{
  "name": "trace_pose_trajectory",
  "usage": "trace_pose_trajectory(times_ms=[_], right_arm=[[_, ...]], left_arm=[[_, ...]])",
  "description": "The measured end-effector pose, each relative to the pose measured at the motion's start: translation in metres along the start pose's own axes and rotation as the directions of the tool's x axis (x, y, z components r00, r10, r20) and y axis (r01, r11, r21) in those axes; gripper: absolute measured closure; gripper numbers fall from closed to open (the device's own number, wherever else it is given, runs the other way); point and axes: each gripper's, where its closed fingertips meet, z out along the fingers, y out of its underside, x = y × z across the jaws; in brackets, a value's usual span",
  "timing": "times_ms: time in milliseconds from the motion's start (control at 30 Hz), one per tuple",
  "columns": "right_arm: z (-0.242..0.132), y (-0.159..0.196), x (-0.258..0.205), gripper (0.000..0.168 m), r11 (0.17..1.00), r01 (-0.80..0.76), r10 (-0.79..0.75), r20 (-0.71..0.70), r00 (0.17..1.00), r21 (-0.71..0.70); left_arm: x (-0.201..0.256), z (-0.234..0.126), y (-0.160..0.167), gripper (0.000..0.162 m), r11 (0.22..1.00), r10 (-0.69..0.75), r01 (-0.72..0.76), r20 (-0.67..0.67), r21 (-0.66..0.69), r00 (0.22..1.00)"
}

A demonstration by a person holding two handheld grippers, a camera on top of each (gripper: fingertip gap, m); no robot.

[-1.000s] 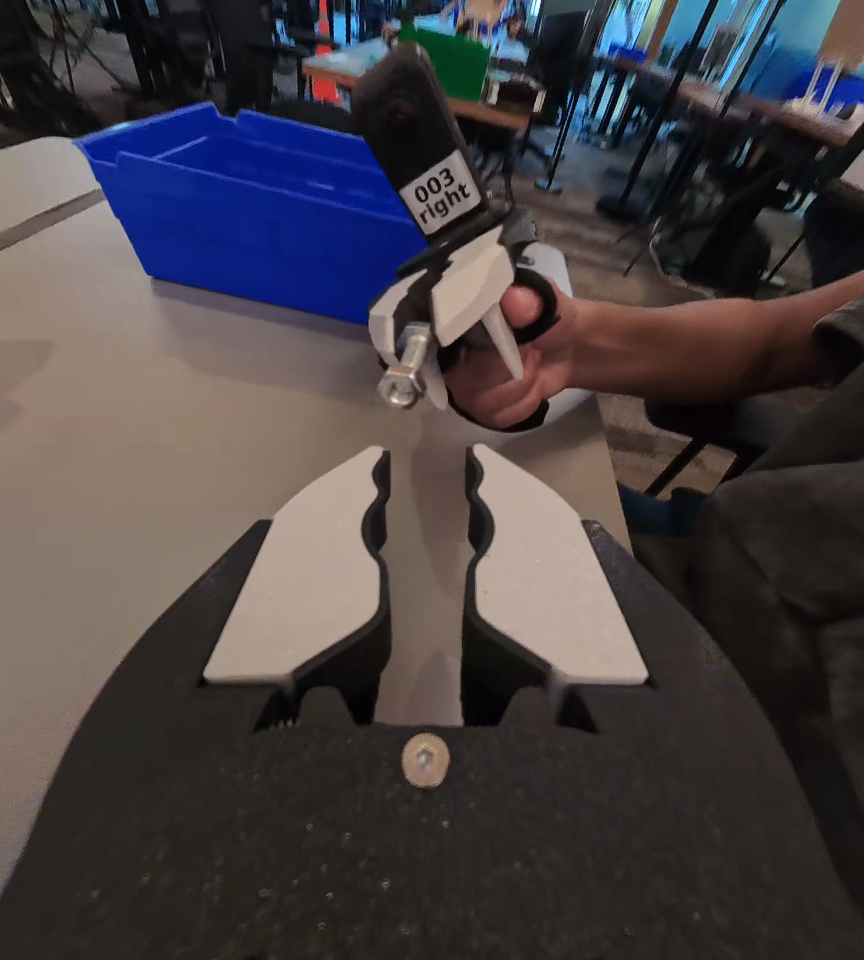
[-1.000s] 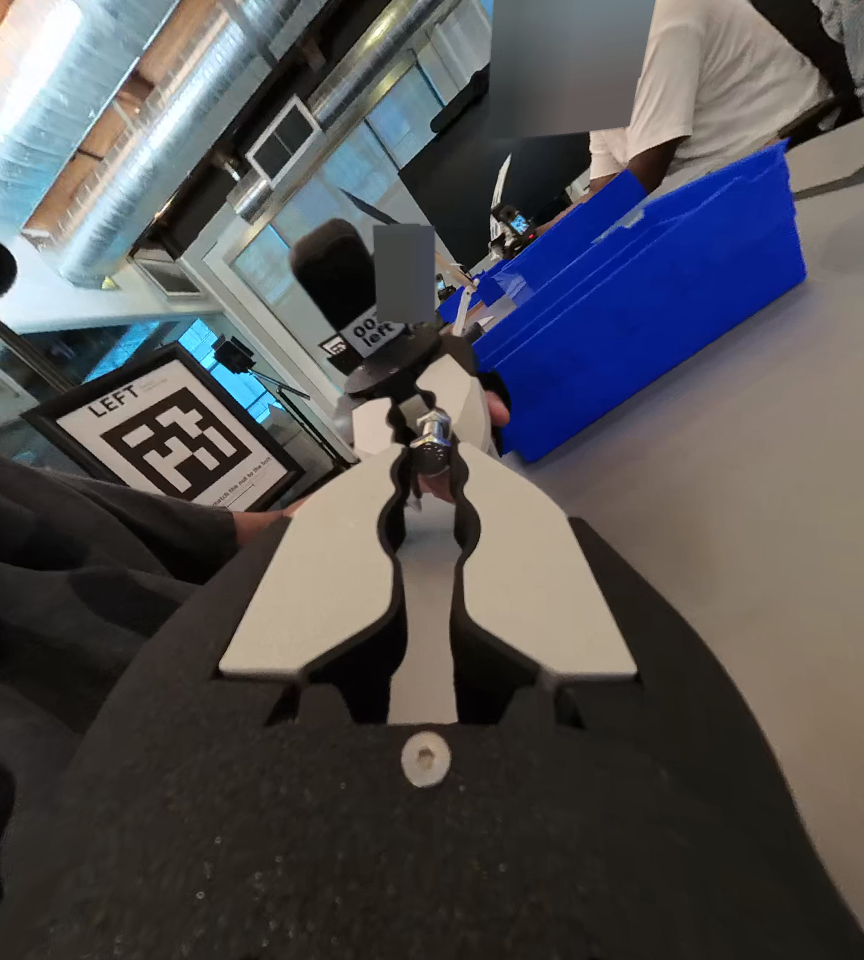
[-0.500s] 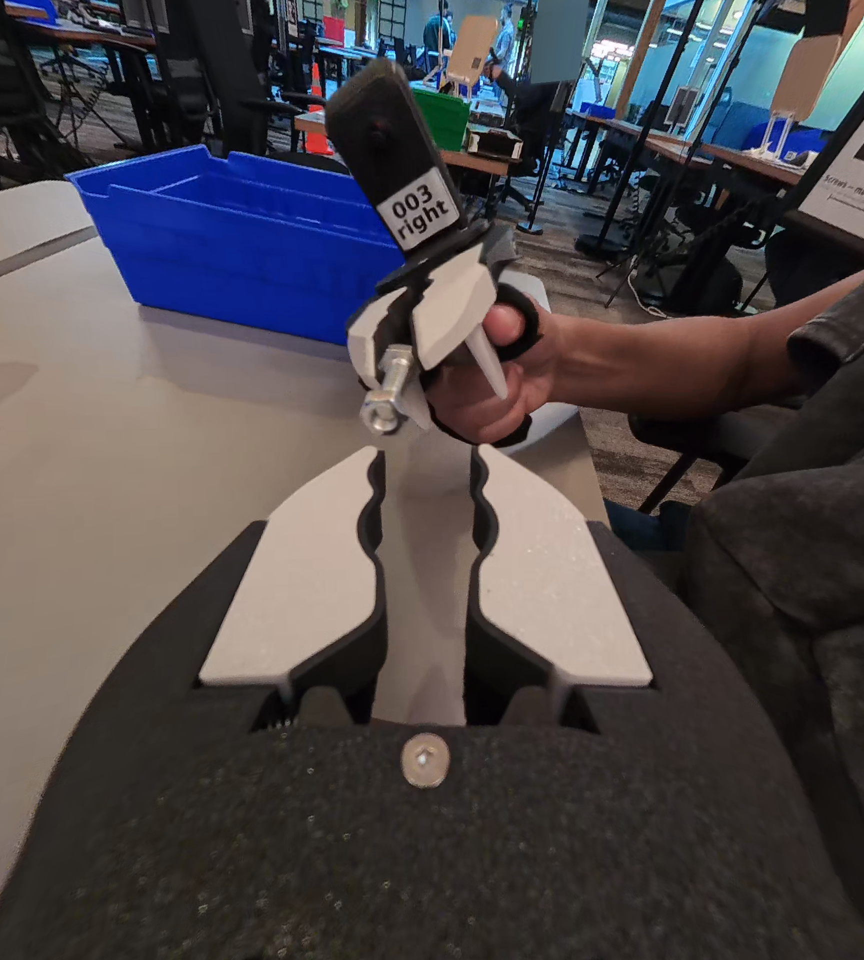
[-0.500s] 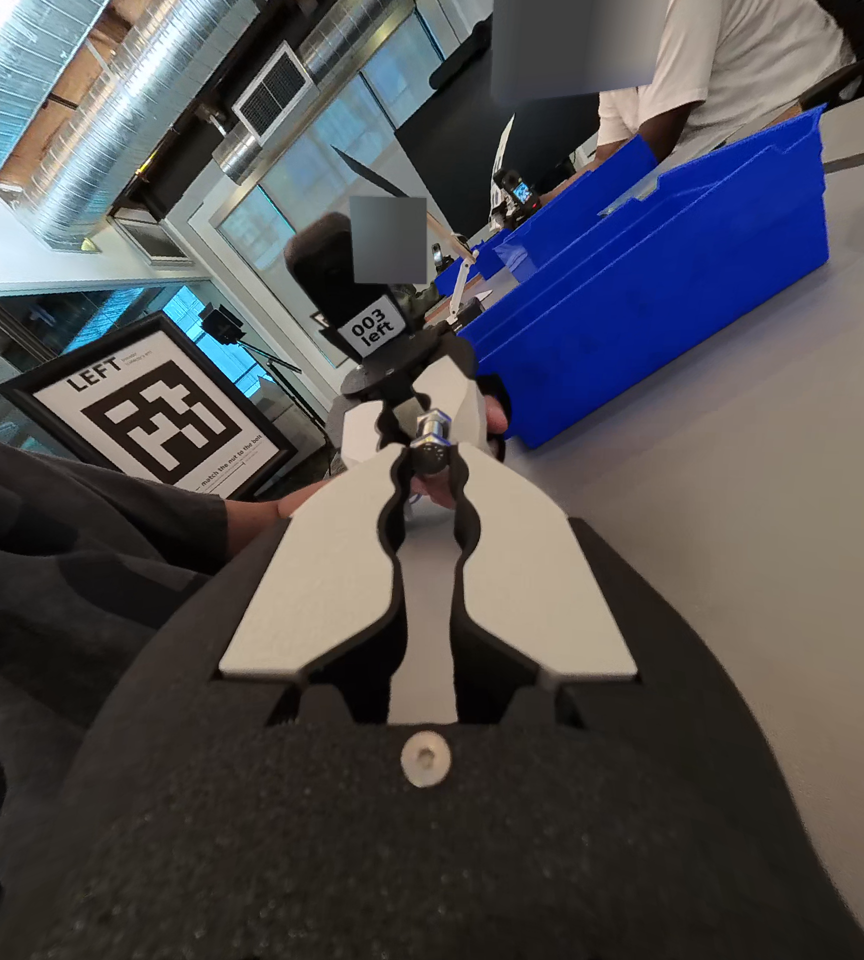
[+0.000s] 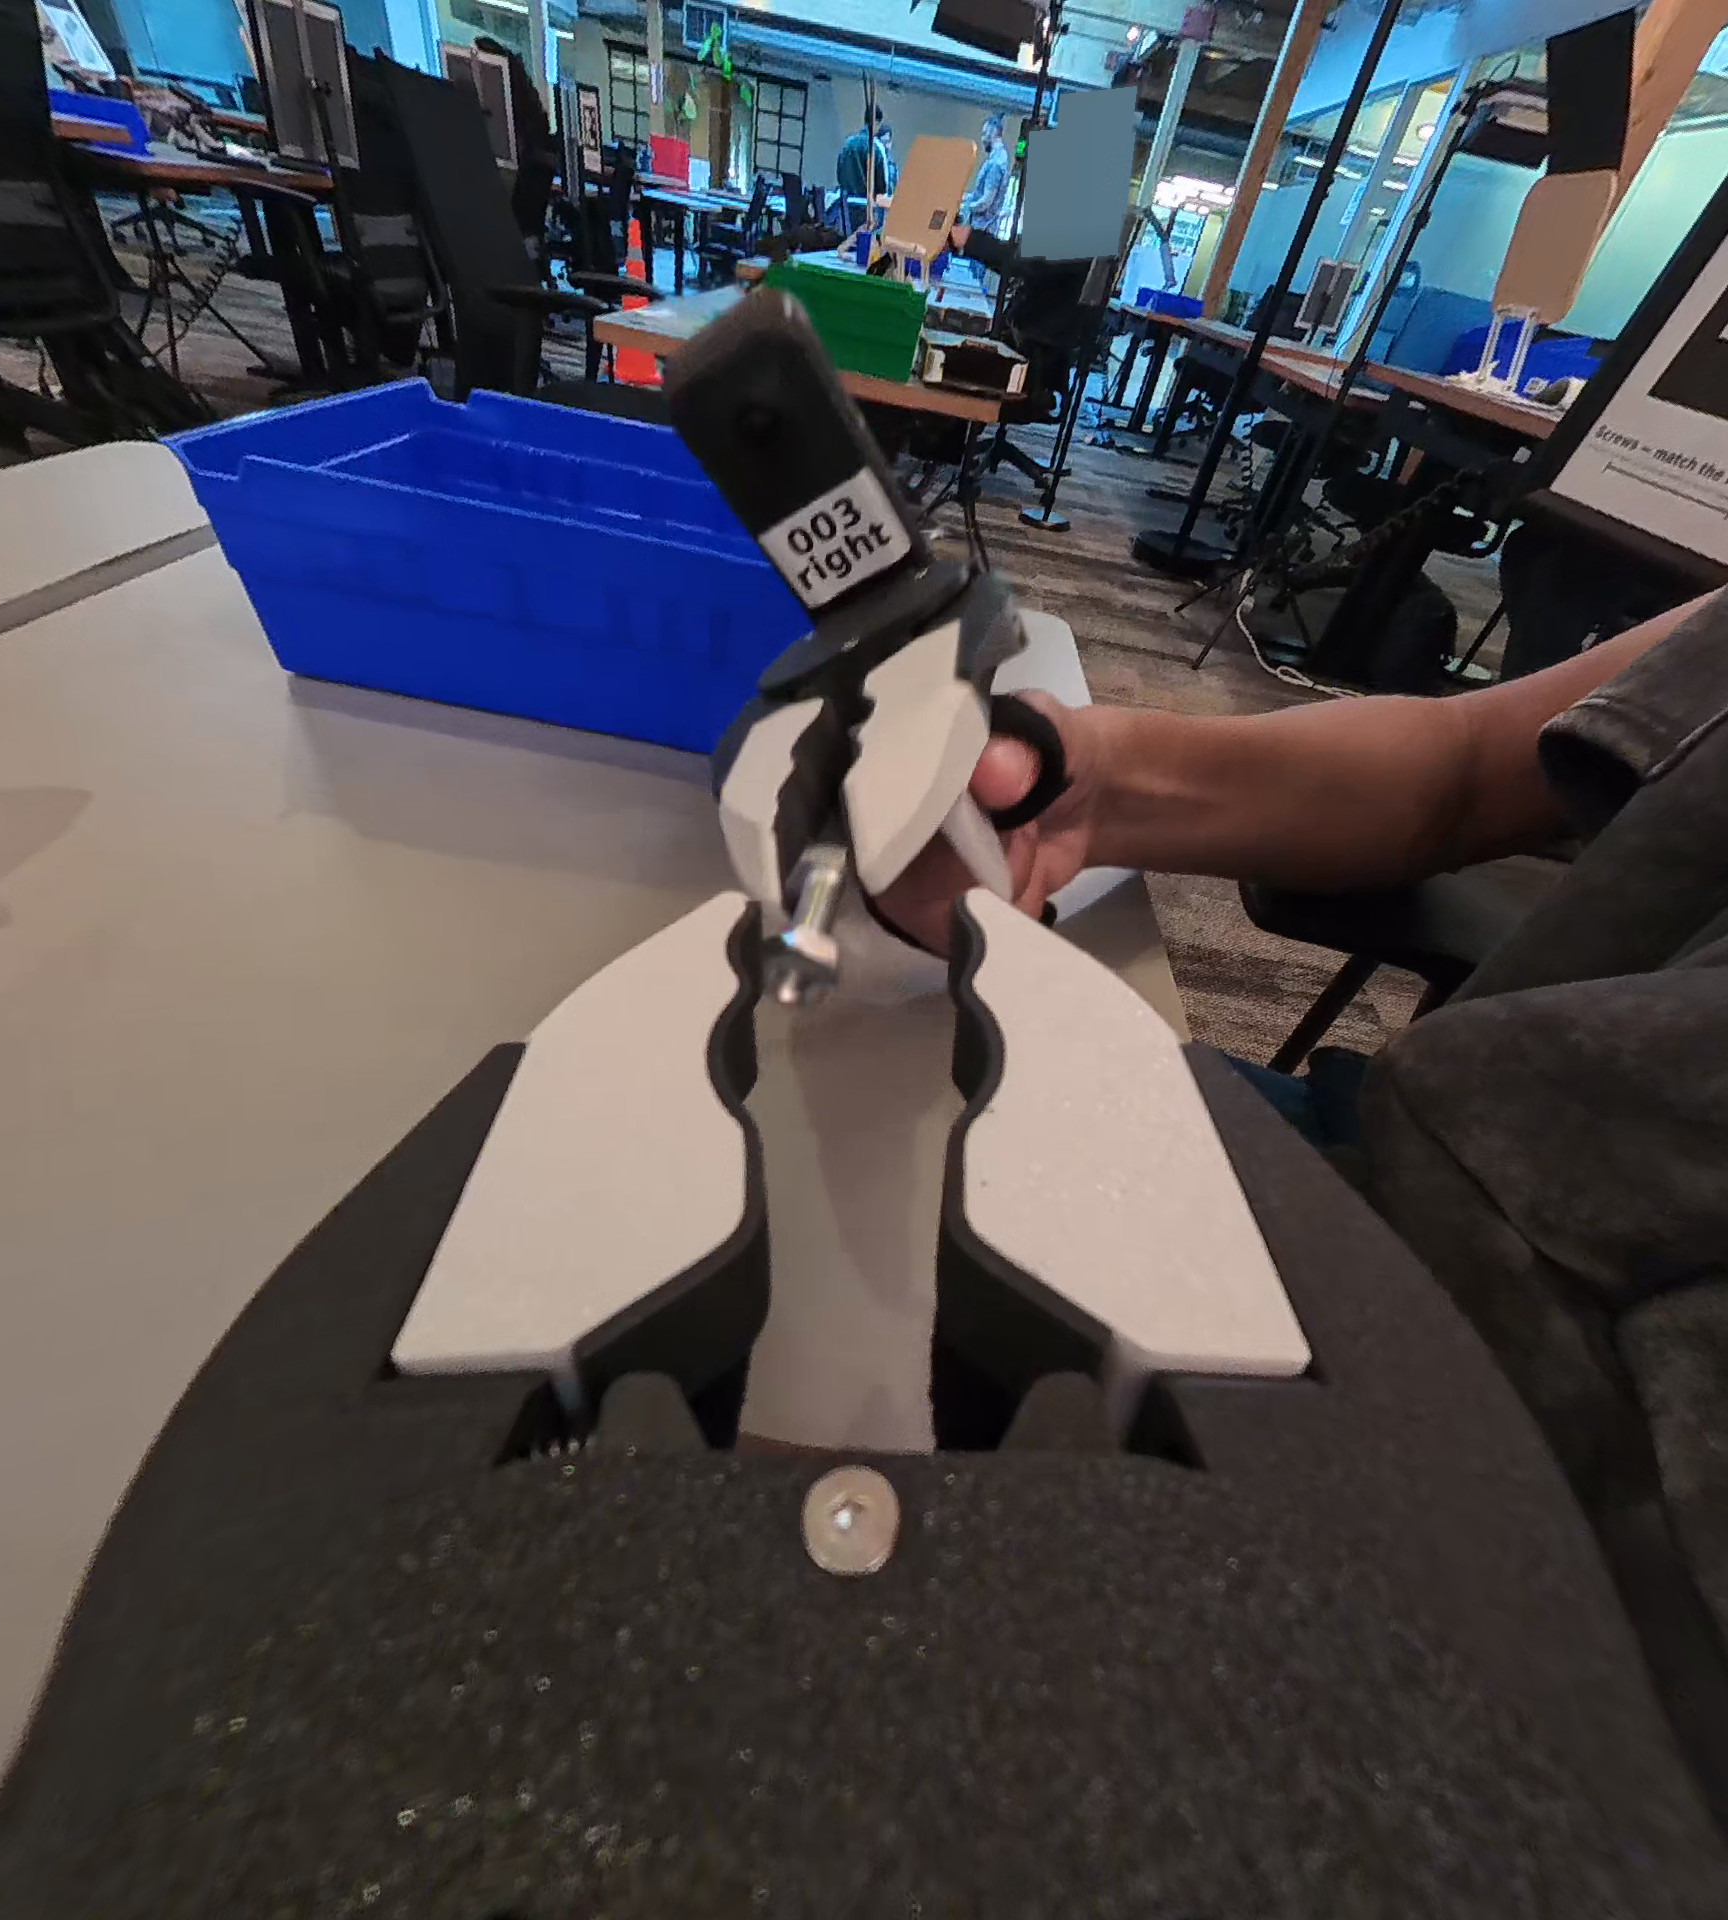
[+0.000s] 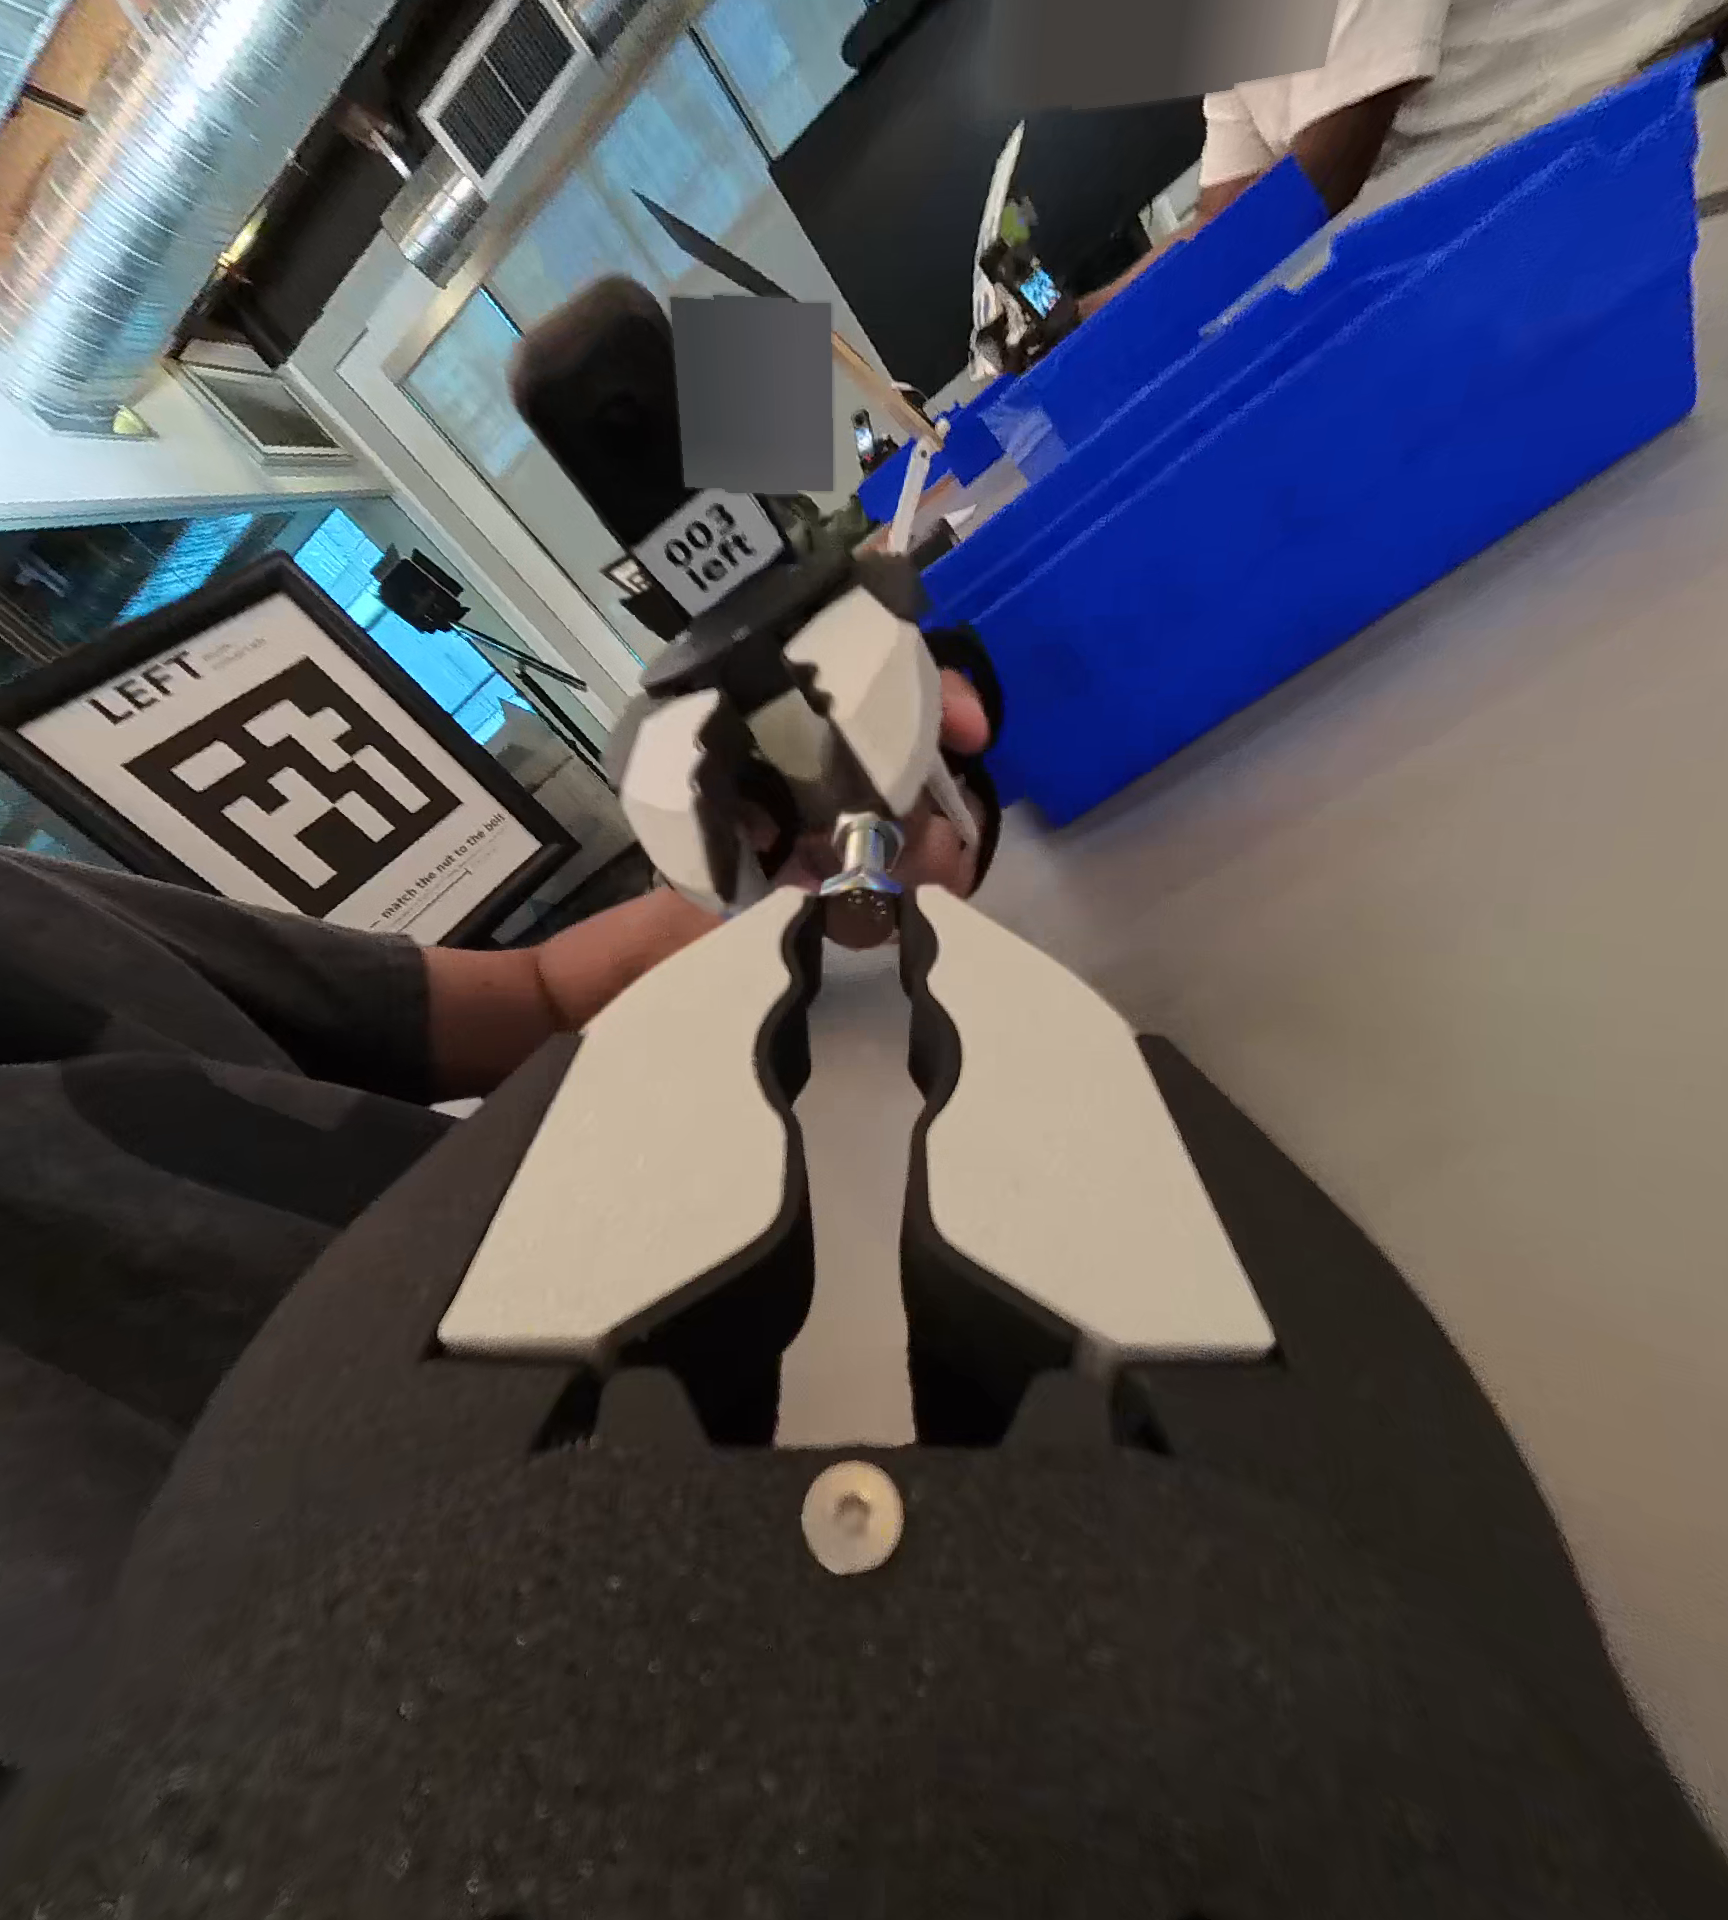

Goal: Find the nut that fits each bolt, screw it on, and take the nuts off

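Silver steel, one bolt, is the only piece of hardware I can see. My right claw is closed on its shank, up in the air above the grey tabletop. The bolt sticks out of the tips and points down toward my other claw. I cannot tell whether the six-sided end is the bolt's head or a nut.

That end sits in the mouth of my left claw, close to one of its two fingertips. I cannot tell whether it touches. My left claw is spread wide, with bare tabletop showing through the gap, and it grips nothing.

My two claws face each other almost tip to tip. My hand is wrapped round the right claw's handle, with a dark sleeve behind it.

Farther back, a stack of blue bins stands on the tabletop; I cannot count how many are nested. One framed black-and-white sign stands beyond my left arm.
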Motion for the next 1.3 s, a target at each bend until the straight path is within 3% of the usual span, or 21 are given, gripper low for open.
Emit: trace_pose_trajectory(times_ms=[200, 300, 367, 567, 667, 733, 933, 1000, 1100, 1300], right_arm=[[-0.001, -0.015, -0.014, 0.154, 0.999, 0.037, -0.038, 0.030, 0.999, 0.025], [0.002, -0.002, -0.004, 0.154, 1.000, 0.024, -0.024, 0.003, 1.000, -0.014], [0.003, 0.008, 0.005, 0.154, 1.000, 0.000, 0.000, -0.022, 1.000, -0.028], [0.004, -0.011, -0.015, 0.154, 0.998, 0.058, -0.058, 0.020, 0.998, 0.001], [0.005, 0.002, -0.002, 0.154, 0.999, 0.027, -0.028, -0.010, 1.000, -0.032], [0.006, 0.010, 0.005, 0.154, 0.999, -0.002, 0.001, -0.020, 1.000, -0.038], [0.003, -0.009, -0.013, 0.154, 0.998, 0.063, -0.063, 0.013, 0.998, -0.013], [0.004, 0.000, -0.004, 0.154, 0.999, 0.031, -0.031, -0.002, 1.000, -0.030], [0.006, 0.014, 0.007, 0.154, 0.999, -0.014, 0.014, -0.008, 1.000, -0.043], [0.007, -0.005, -0.012, 0.154, 0.998, 0.063, -0.063, 0.013, 0.998, -0.014]], left_arm=[[0.000, 0.000, 0.007, 0.130, 1.000, 0.004, -0.004, 0.003, -0.021, 1.000], [0.003, 0.001, 0.004, 0.125, 1.000, 0.004, -0.004, -0.003, -0.008, 1.000], [0.005, -0.001, 0.000, 0.131, 1.000, 0.001, -0.001, -0.014, 0.009, 1.000], [0.003, 0.001, 0.009, 0.130, 1.000, -0.008, 0.007, -0.004, -0.018, 1.000], [0.004, 0.001, 0.005, 0.123, 1.000, -0.012, 0.012, -0.006, 0.000, 1.000], [0.006, -0.001, 0.002, 0.130, 1.000, -0.013, 0.014, -0.016, 0.014, 1.000], [0.002, 0.000, 0.010, 0.129, 1.000, -0.012, 0.012, 0.001, -0.014, 1.000], [0.005, 0.000, 0.005, 0.125, 1.000, -0.008, 0.008, -0.005, 0.002, 1.000], [0.010, -0.002, -0.003, 0.131, 1.000, 0.004, -0.003, -0.024, 0.026, 1.000], [0.000, -0.004, 0.010, 0.129, 1.000, -0.010, 0.011, 0.011, -0.009, 1.000]])
